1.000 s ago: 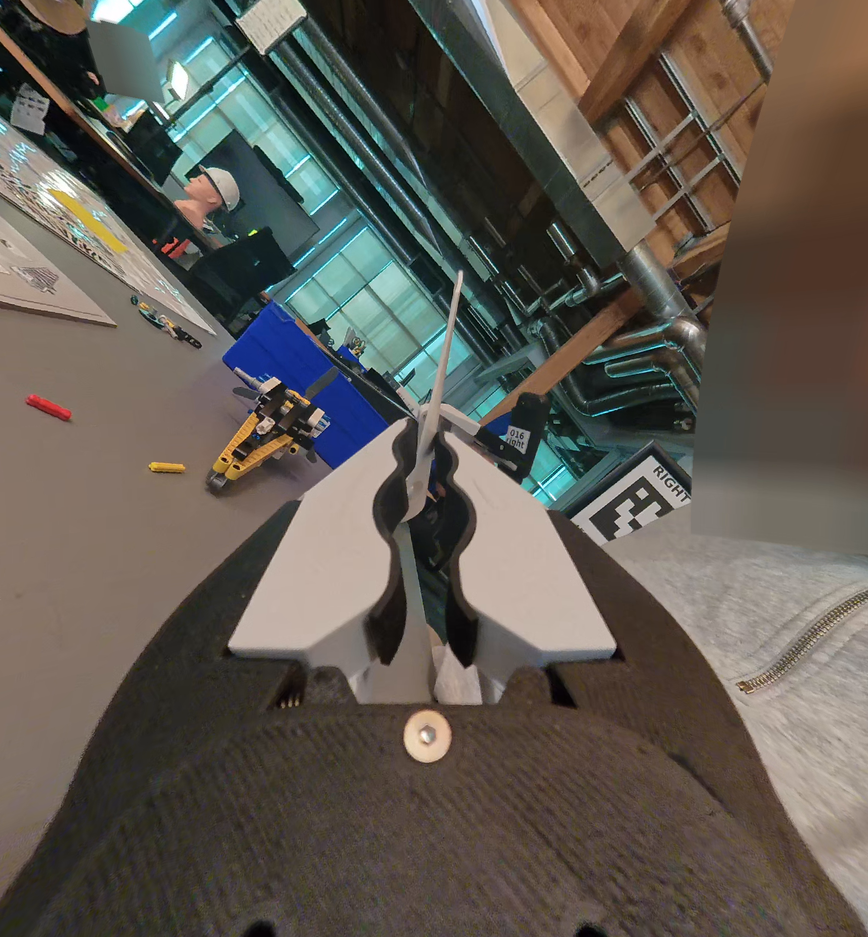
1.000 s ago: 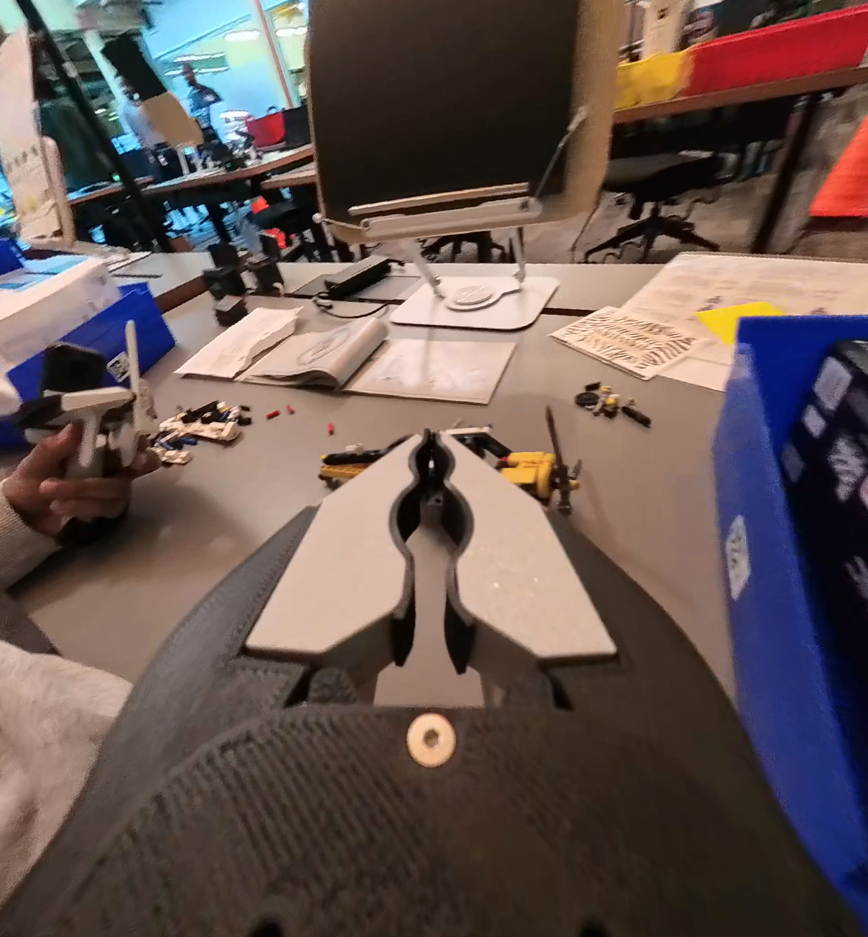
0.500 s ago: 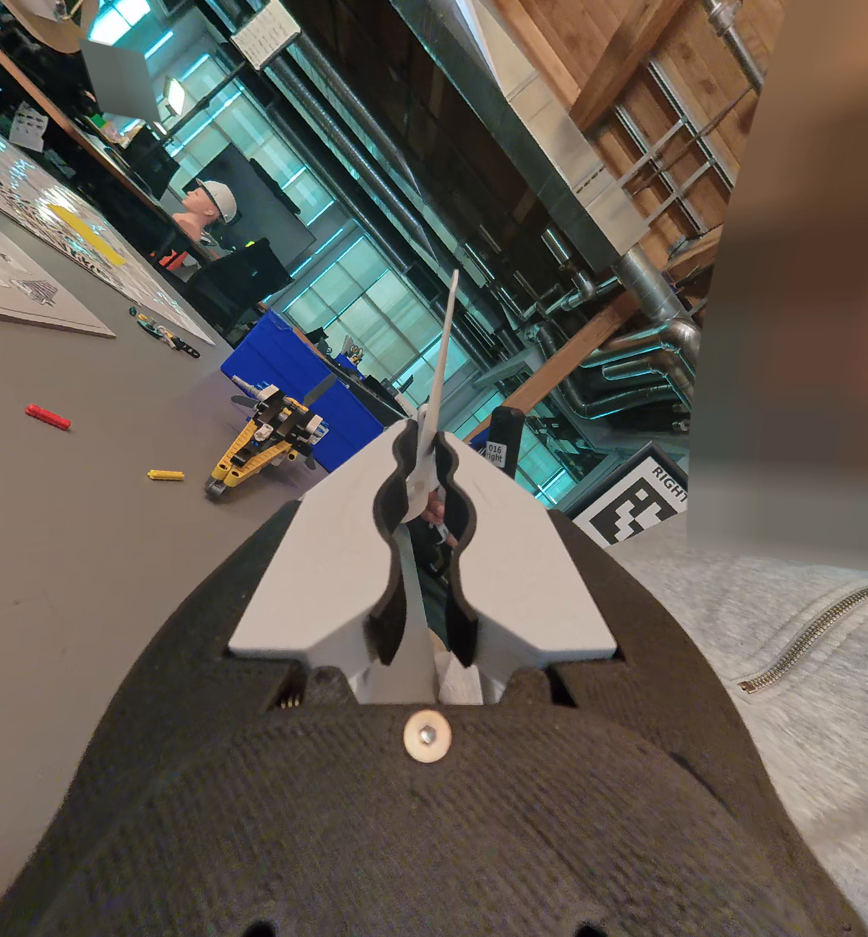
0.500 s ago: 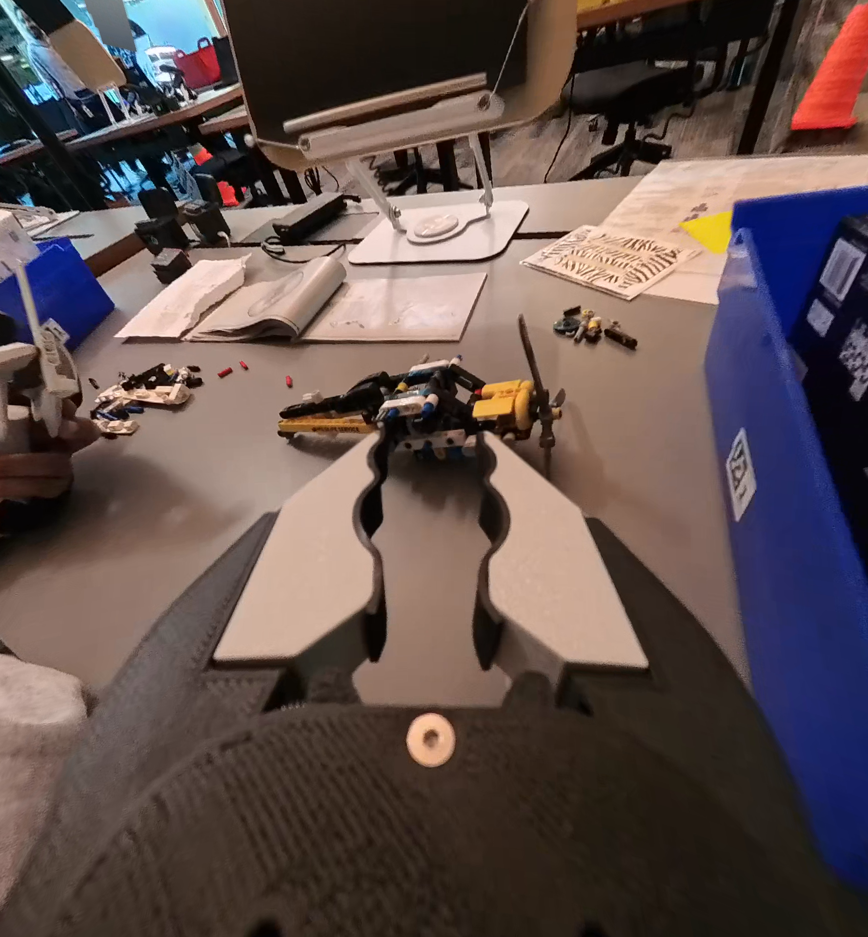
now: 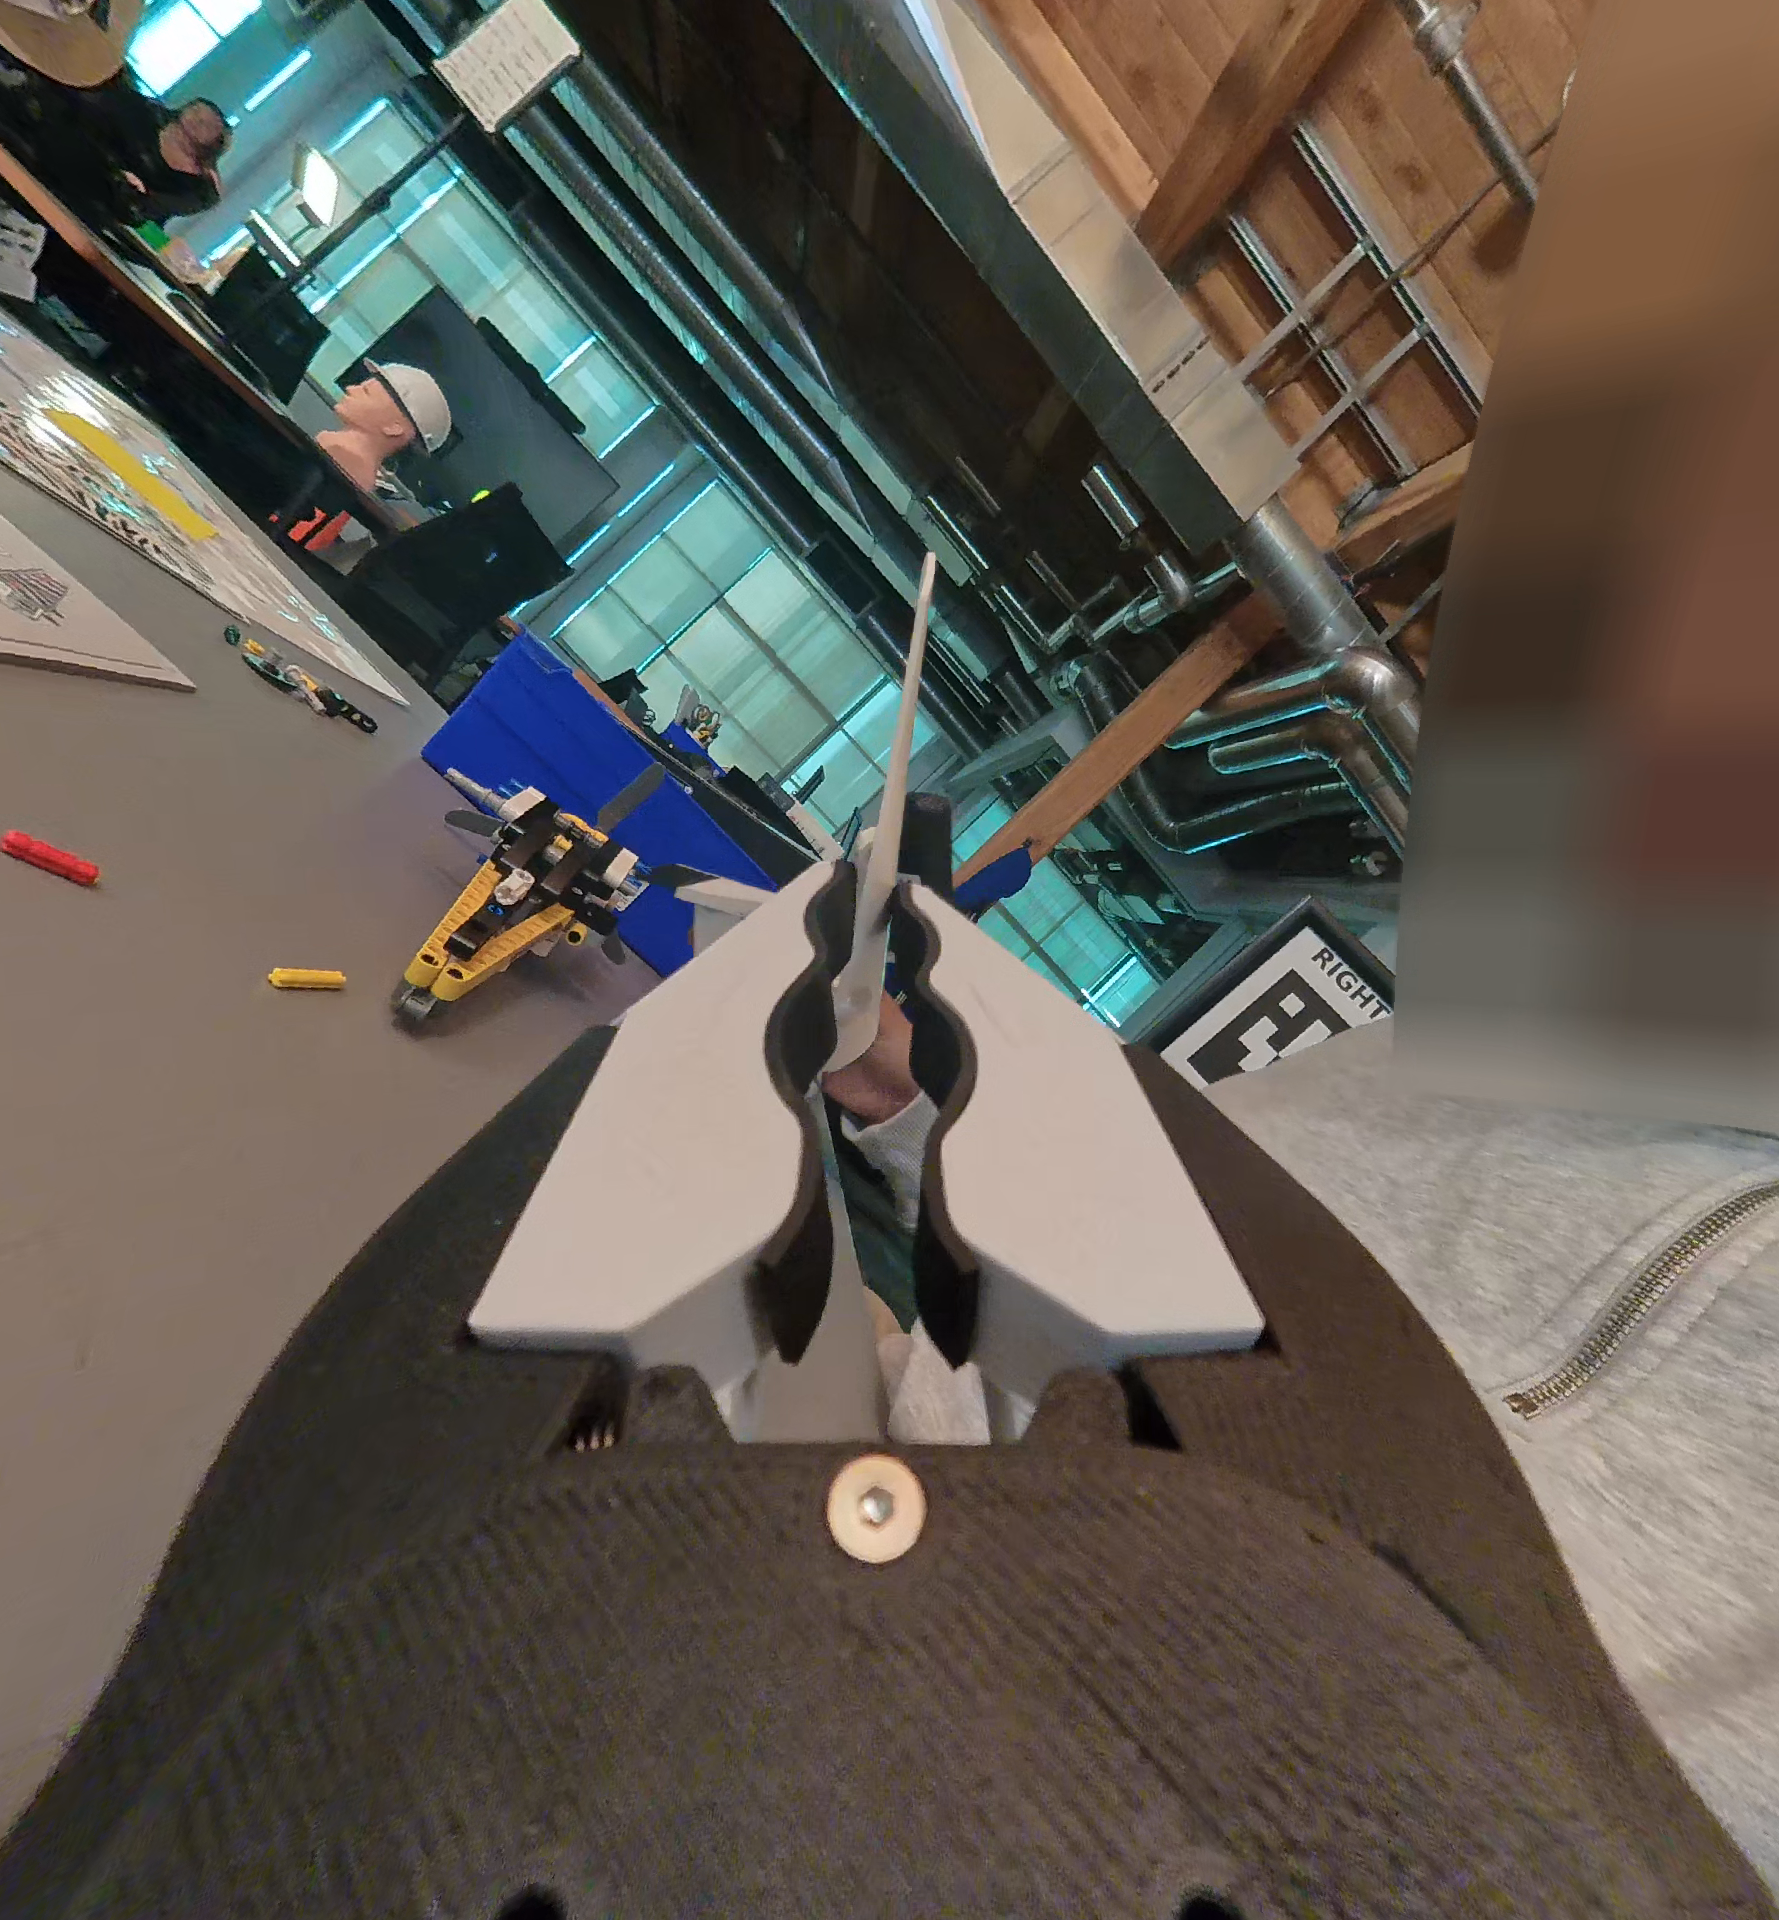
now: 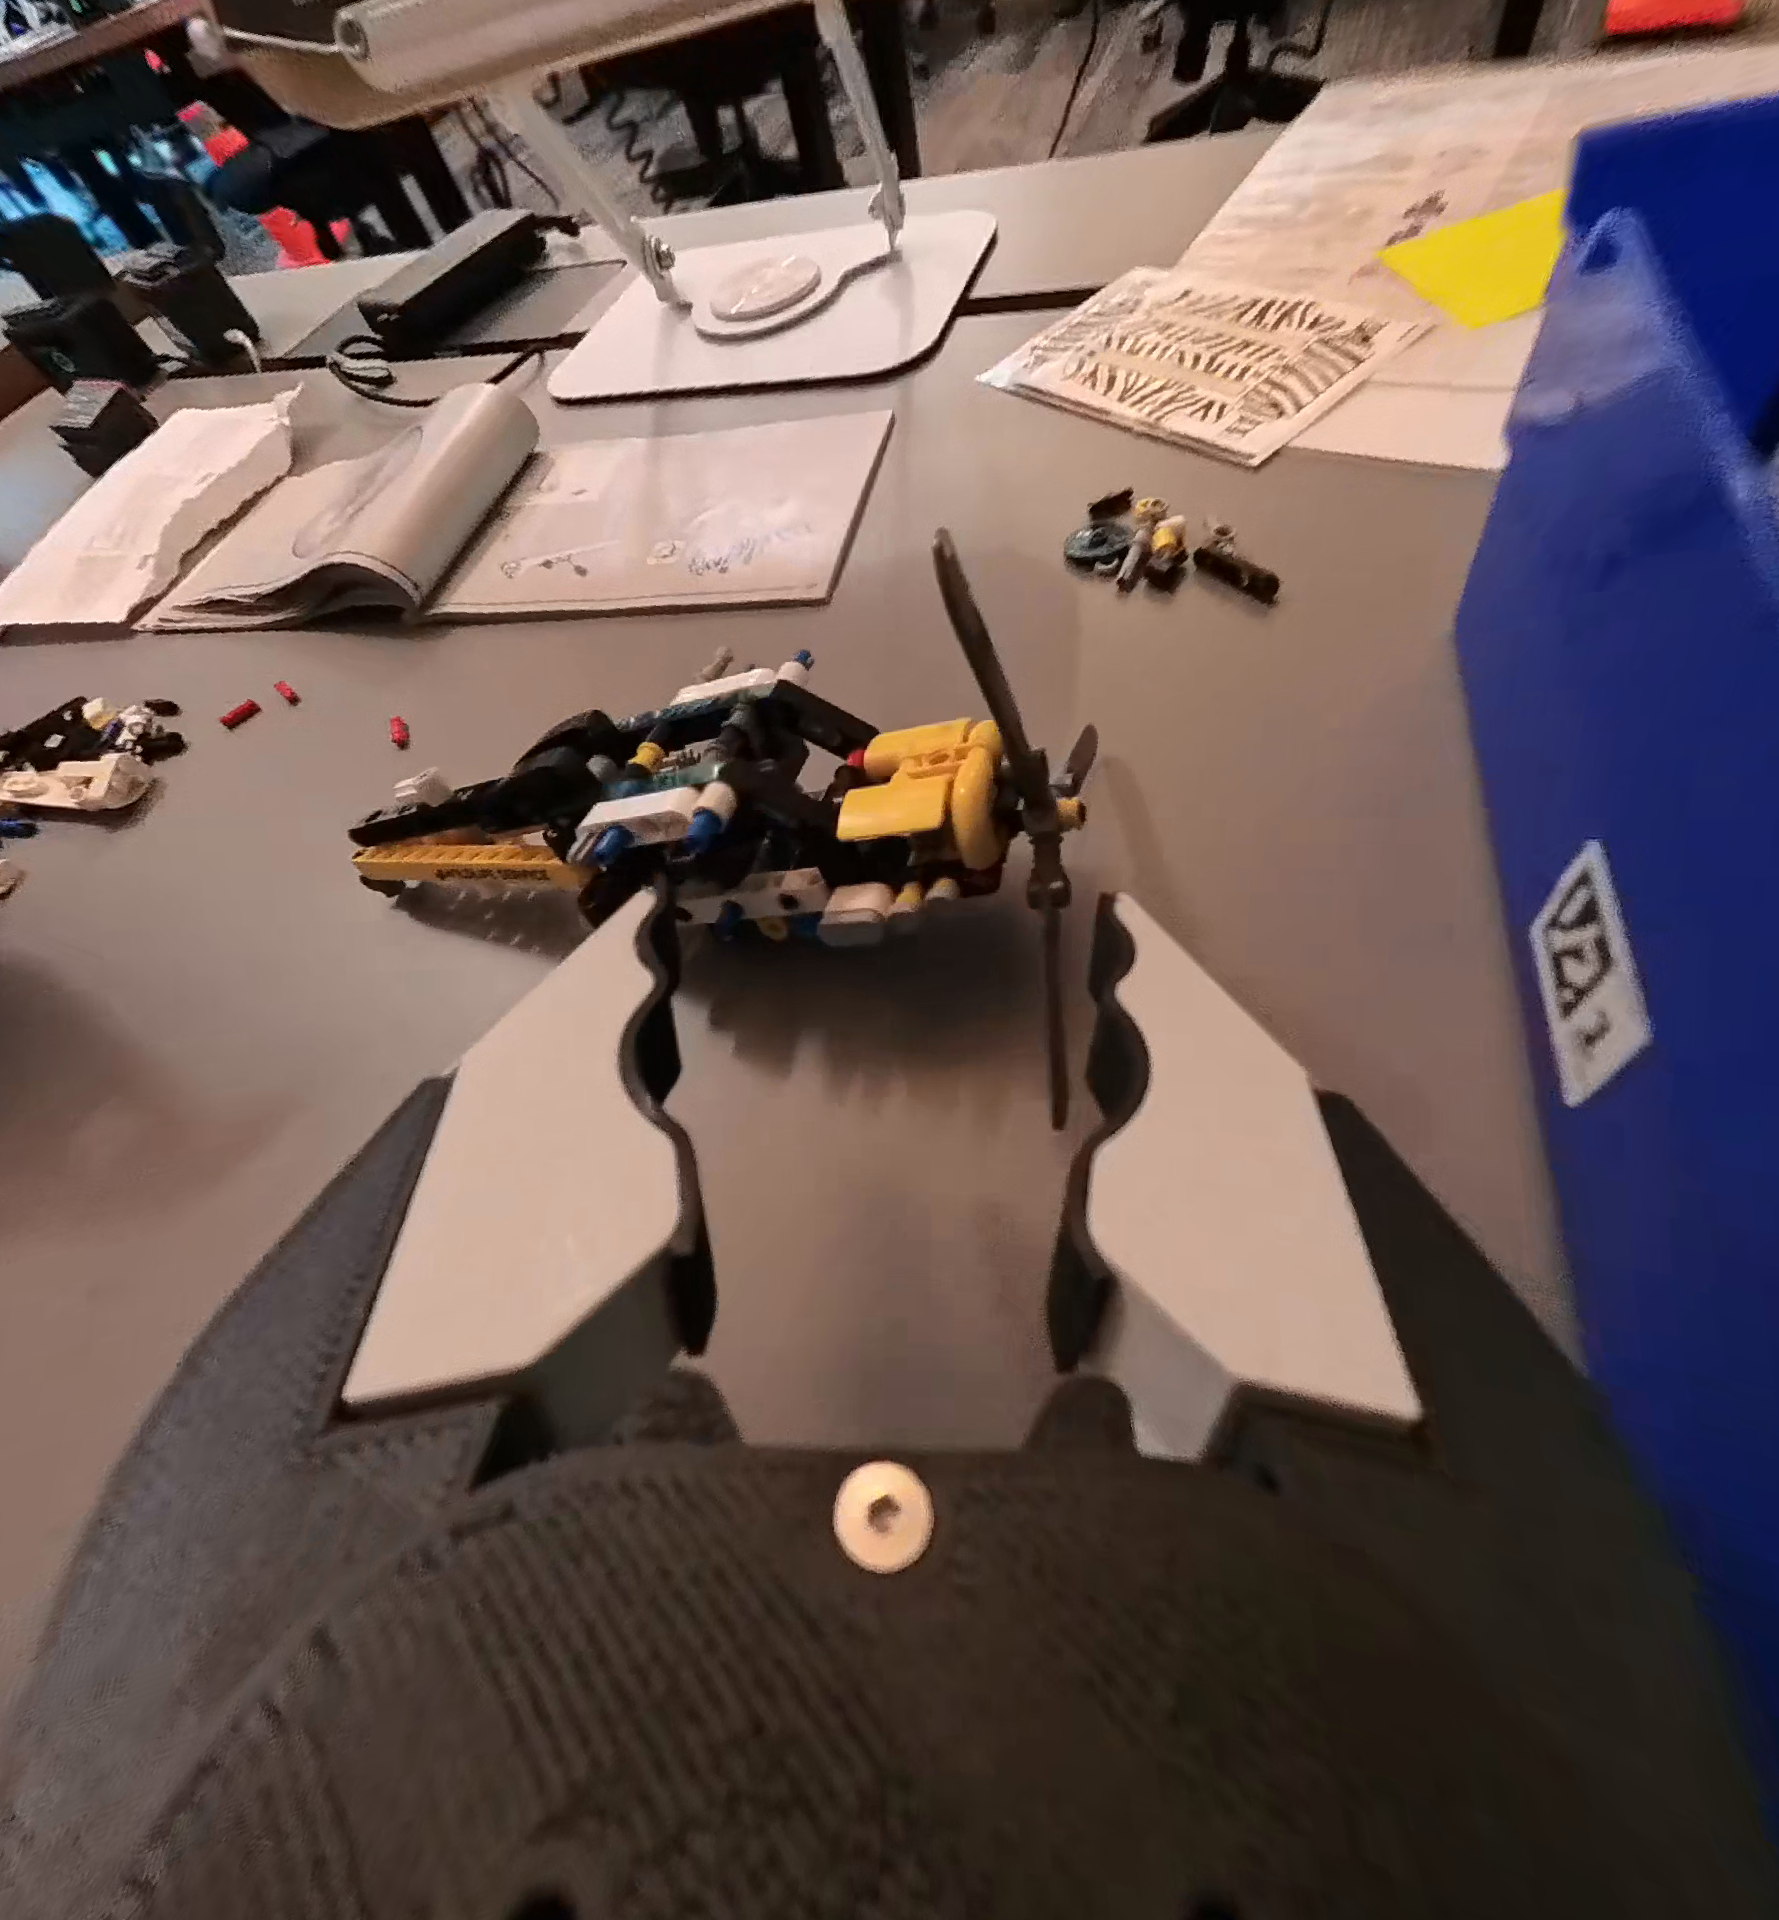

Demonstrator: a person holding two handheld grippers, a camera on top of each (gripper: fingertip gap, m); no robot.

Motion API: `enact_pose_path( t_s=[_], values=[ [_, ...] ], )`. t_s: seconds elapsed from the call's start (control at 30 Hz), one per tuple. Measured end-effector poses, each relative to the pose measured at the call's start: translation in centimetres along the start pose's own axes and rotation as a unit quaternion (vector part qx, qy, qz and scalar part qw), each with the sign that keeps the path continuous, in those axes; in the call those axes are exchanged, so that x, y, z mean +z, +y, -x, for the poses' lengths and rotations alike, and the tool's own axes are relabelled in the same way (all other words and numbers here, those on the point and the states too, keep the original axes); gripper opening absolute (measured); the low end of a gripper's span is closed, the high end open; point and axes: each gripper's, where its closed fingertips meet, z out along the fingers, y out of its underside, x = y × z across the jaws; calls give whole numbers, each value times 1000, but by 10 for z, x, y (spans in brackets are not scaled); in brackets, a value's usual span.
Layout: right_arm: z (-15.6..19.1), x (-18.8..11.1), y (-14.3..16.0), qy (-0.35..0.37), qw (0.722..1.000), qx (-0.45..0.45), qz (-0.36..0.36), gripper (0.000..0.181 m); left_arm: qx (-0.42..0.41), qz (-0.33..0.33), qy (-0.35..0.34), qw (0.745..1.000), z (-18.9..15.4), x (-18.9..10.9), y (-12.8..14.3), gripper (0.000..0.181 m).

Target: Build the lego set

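Left gripper (image 5: 872, 904) clenched on a thin white blade (image 5: 906, 727), tilted up off the grey table (image 6: 241, 1039). Right gripper (image 6: 874, 925) wide apart, empty, just short of the yellow-black lego model (image 6: 719, 810) beside the blue bin (image 6: 1674, 727)

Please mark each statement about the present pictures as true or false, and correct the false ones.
1. The right gripper is open. True.
2. The left gripper is open and holds nothing. False: it is shut on a thin white blade piece that points upward.
3. The yellow and black model lies on the grey table, just ahead of the right gripper. True.
4. The model's dark propeller is at its black tail end. False: it sits at the yellow end, nearest the blue bin.
5. An open instruction booklet lies beyond the model. True.
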Motion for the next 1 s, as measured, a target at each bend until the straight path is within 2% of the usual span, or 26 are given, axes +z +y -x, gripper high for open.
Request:
enact_pose_path(
  t_s=[0.1,0.17,0.2,0.27,0.3,0.37,0.47,0.6,0.7,0.83,0.9,1.0],
  values=[
    [9,12,5,-23,1000,14,8,76,-2,0,3,1000,0,0,0,4],
    [18,17,10,-30,999,12,15,64,-4,-2,5,1000,0,0,-1,4],
    [20,18,12,-22,1000,2,16,56,-5,-4,6,1000,-1,-1,-1,4],
    [26,16,19,-24,999,-34,32,24,-8,-5,9,1000,-1,-1,-2,4],
    [34,15,24,-40,997,-51,44,14,-8,-4,9,1000,-1,-1,-2,4],
    [51,12,34,-75,992,-77,66,6,-8,-4,10,1000,-1,-1,-2,4],
    [67,8,44,-83,988,-109,77,8,-10,-5,10,1000,-1,-1,-2,4],
    [70,-3,46,-68,985,-142,71,8,-9,-6,10,1000,0,-1,-2,4],
    [73,-15,36,-82,984,-152,41,6,-9,-5,10,1000,0,-1,-2,4],
    [73,-33,6,-99,984,-141,-37,4,-8,-7,10,1000,-1,-1,-2,4],
    [65,-37,-4,-86,986,-127,-60,15,-8,-7,10,1000,-1,-1,-2,4],
    [54,-35,-3,-68,990,-107,-61,34,-7,-8,10,1000,-1,-2,-3,4]
  ],
)
